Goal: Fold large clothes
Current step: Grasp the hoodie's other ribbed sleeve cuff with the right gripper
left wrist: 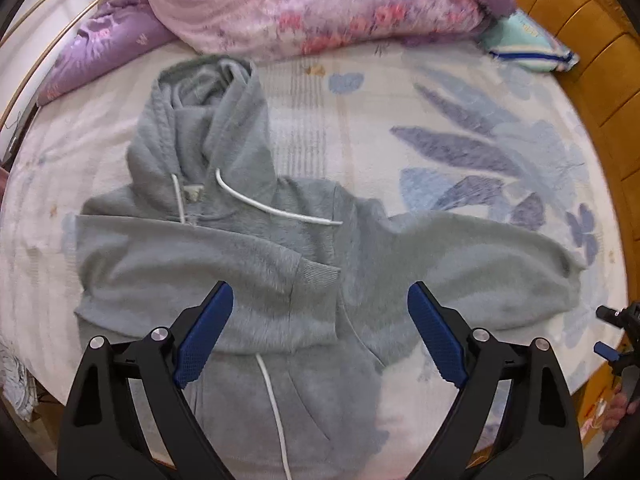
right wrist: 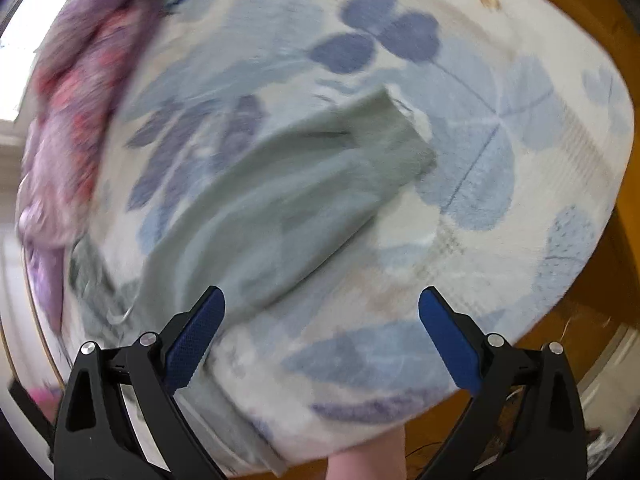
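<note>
Hoodie: one grey hoodie is lying flat on the bed, one sleeve folded across its chest, the other stretching sideways.
Drawcords: two white.
Quilts: one floral quilt is lying heaped at the far edge.
Left tongs: pointing steeply down over the hoodie, jaws gaping, gripping nothing.
Right tongs: pointing steeply down over the outstretched sleeve, jaws spread wide, empty.
</note>
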Demonstrator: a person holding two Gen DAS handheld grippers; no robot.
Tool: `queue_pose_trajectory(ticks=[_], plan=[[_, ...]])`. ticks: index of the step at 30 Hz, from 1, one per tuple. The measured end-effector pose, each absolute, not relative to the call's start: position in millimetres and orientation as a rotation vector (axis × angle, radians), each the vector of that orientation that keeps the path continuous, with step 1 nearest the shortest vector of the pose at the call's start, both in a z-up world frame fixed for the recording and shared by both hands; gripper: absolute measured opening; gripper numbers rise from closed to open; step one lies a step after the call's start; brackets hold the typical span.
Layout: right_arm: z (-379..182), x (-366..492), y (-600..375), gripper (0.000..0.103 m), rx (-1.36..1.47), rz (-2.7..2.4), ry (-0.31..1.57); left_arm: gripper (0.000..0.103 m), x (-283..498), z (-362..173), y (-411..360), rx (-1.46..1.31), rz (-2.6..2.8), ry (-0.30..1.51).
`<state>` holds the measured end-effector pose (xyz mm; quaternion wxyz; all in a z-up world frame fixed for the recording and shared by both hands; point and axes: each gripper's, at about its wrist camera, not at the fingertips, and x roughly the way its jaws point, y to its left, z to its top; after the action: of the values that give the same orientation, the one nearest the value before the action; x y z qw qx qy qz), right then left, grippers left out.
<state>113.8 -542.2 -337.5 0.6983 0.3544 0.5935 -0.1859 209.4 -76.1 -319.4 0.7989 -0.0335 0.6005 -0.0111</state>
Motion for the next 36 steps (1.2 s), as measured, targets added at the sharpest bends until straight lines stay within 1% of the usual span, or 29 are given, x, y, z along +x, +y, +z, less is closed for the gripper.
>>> queue_pose_trajectory(ticks=[1, 2, 3, 4, 5, 6, 7, 8, 9, 10, 11, 12, 13, 16, 18, 19, 21, 25, 28, 32, 36], plan=[[-351.6, 116.7, -551.7, 0.088, 0.835, -0.433, 1.318, 0.069, 213.8, -331.7, -77.4, -0.077, -0.038, 1.305], [-363.0, 118.4, -558.9, 0.088, 0.871, -0.452, 1.315, 0.066, 217.5, -343.8, -78.9, -0.08, -0.05, 1.322], [-373.6, 118.9, -564.5, 0.087, 0.901, -0.478, 1.315, 0.061, 222.7, -359.7, -81.3, -0.072, -0.06, 1.339], [-385.9, 118.9, -570.1, 0.085, 0.942, -0.505, 1.312, 0.052, 225.5, -369.7, -82.9, -0.069, -0.074, 1.344], [-393.3, 118.7, -573.4, 0.082, 0.972, -0.513, 1.301, 0.048, 228.5, -379.2, -85.4, -0.073, -0.1, 1.347], [-399.3, 118.4, -577.1, 0.078, 0.998, -0.522, 1.287, 0.041, 231.5, -388.8, -88.6, -0.077, -0.128, 1.354], [-403.2, 119.0, -580.6, 0.078, 1.011, -0.542, 1.266, 0.036, 234.9, -400.2, -93.7, -0.064, -0.146, 1.365], [-404.5, 120.3, -583.4, 0.077, 1.02, -0.55, 1.239, 0.034, 236.6, -408.1, -97.4, -0.05, -0.153, 1.372], [-405.6, 123.0, -586.5, 0.077, 1.036, -0.547, 1.201, 0.03, 237.9, -416.1, -100.4, -0.049, -0.167, 1.377], [-405.6, 123.0, -586.5, 0.077, 1.036, -0.547, 1.201, 0.026, 239.2, -426.2, -103.0, -0.065, -0.189, 1.388], [-407.8, 126.1, -589.2, 0.077, 1.045, -0.549, 1.189, 0.024, 239.8, -434.8, -105.3, -0.075, -0.204, 1.398], [-419.4, 134.1, -594.9, 0.074, 1.05, -0.583, 1.206, 0.022, 239.7, -443.2, -108.2, -0.074, -0.223, 1.408], [-419.4, 134.1, -594.9, 0.069, 1.05, -0.583, 1.206, 0.017, 239.1, -456.9, -113.7, -0.063, -0.253, 1.431], [-429.5, 135.2, -600.4, 0.055, 1.055, -0.642, 1.202, 0.017, 238.0, -472.1, -121.0, -0.015, -0.235, 1.43], [-422.0, 133.0, -600.6, 0.015, 1.023, -0.671, 1.203, 0.017, 238.8, -473.2, -117.5, -0.05, -0.226, 1.43], [-415.1, 130.9, -600.8, 0.012, 1.021, -0.65, 1.17, 0.018, 238.5, -473.9, -114.9, -0.071, -0.226, 1.431], [-388.1, 128.9, -596.7, 0.012, 1.028, -0.583, 1.078, 0.017, 237.7, -474.8, -112.8, -0.078, -0.225, 1.427], [-323.1, 139.1, -572.3, 0.012, 0.909, -0.474, 1.007, 0.017, 235.4, -475.6, -112.9, -0.064, -0.23, 1.421], [-263.9, 148.5, -541.9, 0.012, 0.853, -0.349, 0.937, 0.018, 234.7, -476.1, -108.1, -0.093, -0.233, 1.421], [-184.3, 165.3, -474.4, 0.012, 0.759, -0.125, 0.84, 0.018, 232.9, -472.8, -105.8, -0.089, -0.242, 1.417], [-145.8, 178.4, -410.6, 0.012, 0.756, 0.038, 0.811, 0.018, 227.1, -471.1, -96.7, -0.136, -0.25, 1.397]])
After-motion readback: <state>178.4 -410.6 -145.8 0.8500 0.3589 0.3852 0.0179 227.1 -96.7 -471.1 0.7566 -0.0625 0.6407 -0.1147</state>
